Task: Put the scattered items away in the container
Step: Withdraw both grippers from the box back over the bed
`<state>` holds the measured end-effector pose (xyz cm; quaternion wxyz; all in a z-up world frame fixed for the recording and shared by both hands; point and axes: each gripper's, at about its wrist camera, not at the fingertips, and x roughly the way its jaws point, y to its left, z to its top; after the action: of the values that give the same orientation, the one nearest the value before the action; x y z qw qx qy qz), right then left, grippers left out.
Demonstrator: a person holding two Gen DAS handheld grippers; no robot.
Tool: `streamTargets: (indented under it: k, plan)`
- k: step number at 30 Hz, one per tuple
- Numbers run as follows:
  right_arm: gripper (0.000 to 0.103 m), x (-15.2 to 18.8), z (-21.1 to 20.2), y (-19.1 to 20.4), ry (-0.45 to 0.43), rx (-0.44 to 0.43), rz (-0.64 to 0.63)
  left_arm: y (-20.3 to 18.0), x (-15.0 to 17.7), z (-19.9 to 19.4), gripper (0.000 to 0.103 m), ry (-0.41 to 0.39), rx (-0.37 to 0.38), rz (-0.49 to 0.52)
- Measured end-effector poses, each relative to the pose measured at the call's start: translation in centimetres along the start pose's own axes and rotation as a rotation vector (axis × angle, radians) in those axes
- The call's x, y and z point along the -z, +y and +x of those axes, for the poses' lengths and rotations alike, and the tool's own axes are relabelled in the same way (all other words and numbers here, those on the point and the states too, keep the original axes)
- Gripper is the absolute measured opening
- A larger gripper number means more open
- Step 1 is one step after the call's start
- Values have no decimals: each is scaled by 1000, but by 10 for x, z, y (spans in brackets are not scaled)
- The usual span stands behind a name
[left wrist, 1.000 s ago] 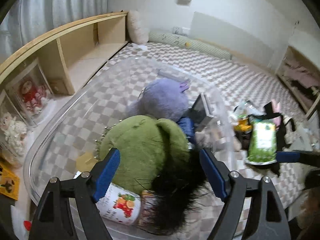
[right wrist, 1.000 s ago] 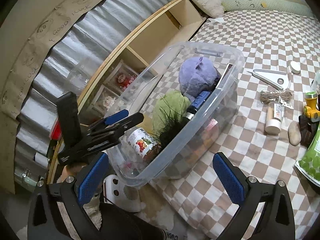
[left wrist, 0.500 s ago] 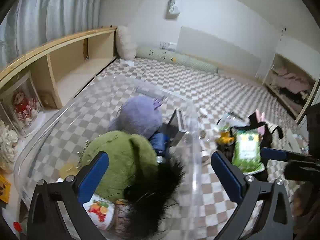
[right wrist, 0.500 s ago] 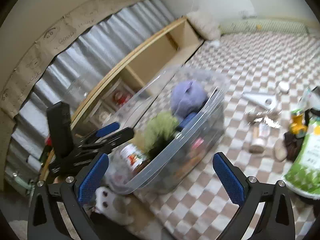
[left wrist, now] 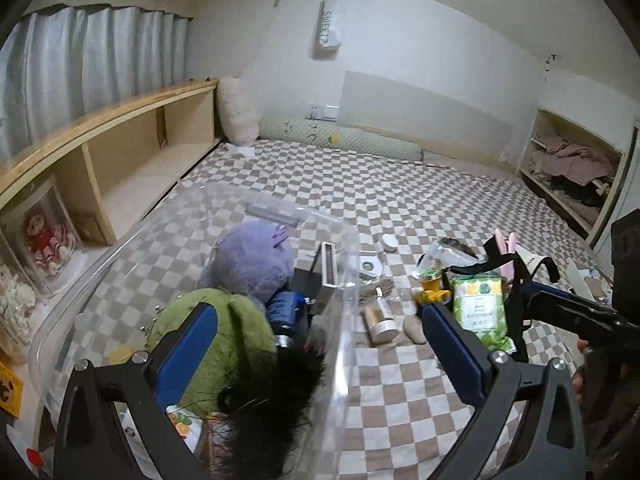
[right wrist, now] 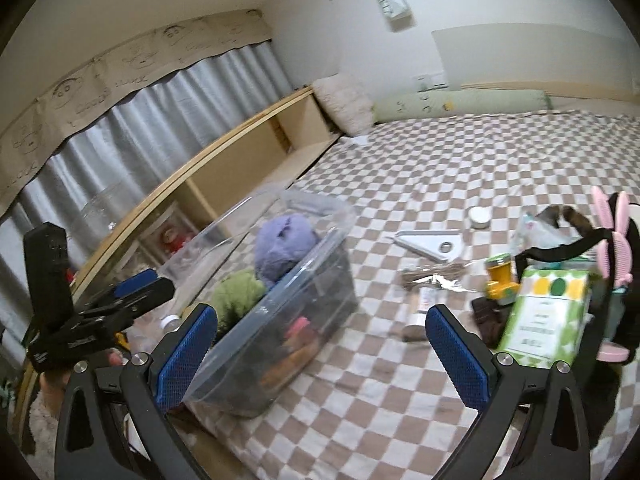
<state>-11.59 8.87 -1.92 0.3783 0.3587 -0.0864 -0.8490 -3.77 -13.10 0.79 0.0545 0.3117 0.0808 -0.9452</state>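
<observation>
Both your grippers are empty with jaws spread wide: the left gripper [left wrist: 320, 344] hangs over the near end of the clear container [right wrist: 320, 258], and the right gripper [right wrist: 320, 356] hovers just beside that same end, looking out over the checked bed [right wrist: 400, 184].

The container sits on the bed and already holds the purple plush [right wrist: 286, 246], the green plush [right wrist: 240, 294] and a black furry thing [left wrist: 272, 396], piled close to its rim. The scattered items lie well apart from it on your right: a green wipes pack [right wrist: 546, 316], a yellow-capped jar [right wrist: 500, 278], a small bottle [right wrist: 420, 306] lying on its side, a bundle of twine [right wrist: 434, 272], a white triangular piece [right wrist: 434, 242], a round white lid [right wrist: 479, 217] and a black bag with pink combs [right wrist: 612, 248].

The things to watch, as I judge them:
- The soft bedding gives, so pressing down on the small bottle or lid may sink or roll it from your grip.
- The wipes pack is soft and wide; a shallow pinch may let it slip.
- The bag's strap crosses the pack and jar and could drag along.
- The plush heap may push new items back over the rim.
</observation>
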Motion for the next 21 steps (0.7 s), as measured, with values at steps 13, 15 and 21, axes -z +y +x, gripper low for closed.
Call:
streamTargets:
  k: [13, 15, 21]
  plan:
    - [103, 3, -43, -45, -55, 144, 34, -51, -3, 11, 103, 5, 4, 95]
    - [103, 4, -49, -52, -60, 154, 48, -60, -3, 15, 103, 6, 11, 110]
    - [103, 9, -61, -69, -64, 183, 66, -88, 0, 26, 103, 1, 17, 179]
